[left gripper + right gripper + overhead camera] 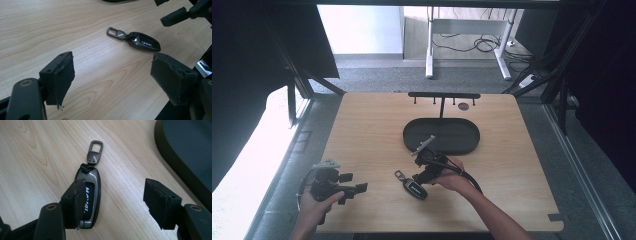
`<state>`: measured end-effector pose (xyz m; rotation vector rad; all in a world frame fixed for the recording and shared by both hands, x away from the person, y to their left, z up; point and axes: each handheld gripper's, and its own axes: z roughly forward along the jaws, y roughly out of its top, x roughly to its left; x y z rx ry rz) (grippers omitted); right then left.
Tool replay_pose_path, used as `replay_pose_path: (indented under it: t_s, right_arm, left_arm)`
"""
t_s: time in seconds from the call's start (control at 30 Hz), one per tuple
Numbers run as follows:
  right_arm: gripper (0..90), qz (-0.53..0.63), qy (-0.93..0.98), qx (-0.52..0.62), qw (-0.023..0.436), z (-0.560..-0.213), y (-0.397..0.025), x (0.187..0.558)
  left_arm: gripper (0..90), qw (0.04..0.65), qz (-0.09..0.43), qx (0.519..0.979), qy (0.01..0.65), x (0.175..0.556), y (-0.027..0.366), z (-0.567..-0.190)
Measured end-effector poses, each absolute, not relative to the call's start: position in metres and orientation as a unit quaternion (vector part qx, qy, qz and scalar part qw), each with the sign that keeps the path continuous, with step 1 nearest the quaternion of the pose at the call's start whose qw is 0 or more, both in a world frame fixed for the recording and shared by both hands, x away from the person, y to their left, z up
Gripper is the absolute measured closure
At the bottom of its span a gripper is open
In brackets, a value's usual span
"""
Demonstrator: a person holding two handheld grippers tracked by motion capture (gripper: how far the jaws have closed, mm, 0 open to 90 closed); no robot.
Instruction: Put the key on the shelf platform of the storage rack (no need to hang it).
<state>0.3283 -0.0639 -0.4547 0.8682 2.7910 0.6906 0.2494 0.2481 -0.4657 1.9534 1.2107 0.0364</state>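
The key fob (414, 189) lies flat on the table (362, 130), near of the black tray (467, 145), its long axis running from its metal clip (400, 175) at far left to its body at near right. The right gripper (117, 202) stands wide open over it, one jaw covering part of the fob's lettering, whether touching I cannot tell. The left gripper (112, 80), well to the left, is also wide and holds nothing.

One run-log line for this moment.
right gripper: open, at key fob | left gripper: open, apart | fob: on table
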Motion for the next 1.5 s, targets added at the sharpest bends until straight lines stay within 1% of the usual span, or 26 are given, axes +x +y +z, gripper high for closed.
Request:
replay_pose_path:
  t_s: [0.47,0.83,1.03,1.1,1.13,1.17,1.2,1.23,1.5]
  right_arm:
    - [34.2,0.197,0.943,0.263,0.042,-0.484,-0.039,0.322]
    - [34.2,0.172,0.95,0.26,0.032,-0.503,-0.033,0.321]
    - [38.6,0.158,0.953,0.256,0.027,-0.508,-0.028,0.321]
    - [40.3,0.156,0.954,0.252,0.037,-0.509,-0.027,0.321]
    - [41.8,0.154,0.954,0.253,0.038,-0.509,-0.026,0.321]
    - [45.5,0.154,0.954,0.254,0.04,-0.508,-0.026,0.321]
    - [45.5,0.154,0.954,0.254,0.04,-0.508,-0.026,0.321]
    - [48.3,0.154,0.953,0.257,0.038,-0.508,-0.026,0.321]
    - [49.1,0.155,0.955,0.251,0.038,-0.507,-0.027,0.323]
  left_arm:
    - [19.6,0.408,0.013,0.777,0.479,0.25,0.248,-0.466]
    - [19.5,0.408,0.013,0.777,0.479,0.25,0.248,-0.466]
    - [19.5,0.408,0.014,0.777,0.479,0.25,0.248,-0.466]
    - [19.6,0.409,0.015,0.776,0.479,0.25,0.248,-0.465]
    - [19.6,0.41,0.016,0.775,0.48,0.25,0.248,-0.465]
    - [19.6,0.411,0.017,0.775,0.479,0.249,0.249,-0.465]
    - [19.6,0.411,0.017,0.775,0.479,0.249,0.249,-0.465]
    - [19.6,0.411,0.017,0.776,0.479,0.249,0.248,-0.465]
    - [19.6,0.41,0.016,0.776,0.479,0.25,0.247,-0.465]
